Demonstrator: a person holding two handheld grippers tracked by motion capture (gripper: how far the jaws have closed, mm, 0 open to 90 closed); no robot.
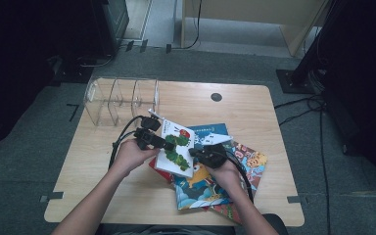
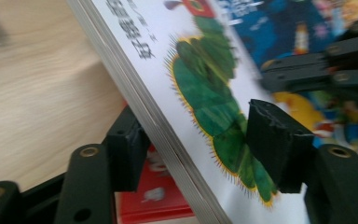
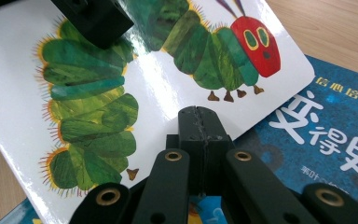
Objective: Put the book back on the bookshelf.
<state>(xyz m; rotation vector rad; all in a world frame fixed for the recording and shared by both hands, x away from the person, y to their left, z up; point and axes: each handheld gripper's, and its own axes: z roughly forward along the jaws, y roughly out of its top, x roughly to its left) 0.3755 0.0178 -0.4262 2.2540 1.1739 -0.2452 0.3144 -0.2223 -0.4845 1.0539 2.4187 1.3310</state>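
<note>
The caterpillar book (image 1: 176,148) lay tilted at the top of a loose pile of picture books (image 1: 215,183) on the tabletop (image 1: 254,105), its left edge raised off the red book (image 2: 156,198) beneath. The left tongs (image 1: 162,142) straddled that raised edge, one jaw under the page block and one over the cover. The upper pad stood at the cover, but contact could not be confirmed; the book was between the jaws and not visibly clamped. The right tongs (image 3: 199,122) were clenched with nothing between them, tip resting at the book's near right edge above the blue book (image 3: 326,135), apparently as a stop against sliding. A clear divided organiser (image 1: 121,100) stood empty at the far left of the tabletop.

Assessment: the step in hand was securing a grasp on the top book. The next move would call for the left jaws to close firmly on the edge before lifting, then carrying the book upright toward an organiser slot, presumably its destination.
</note>
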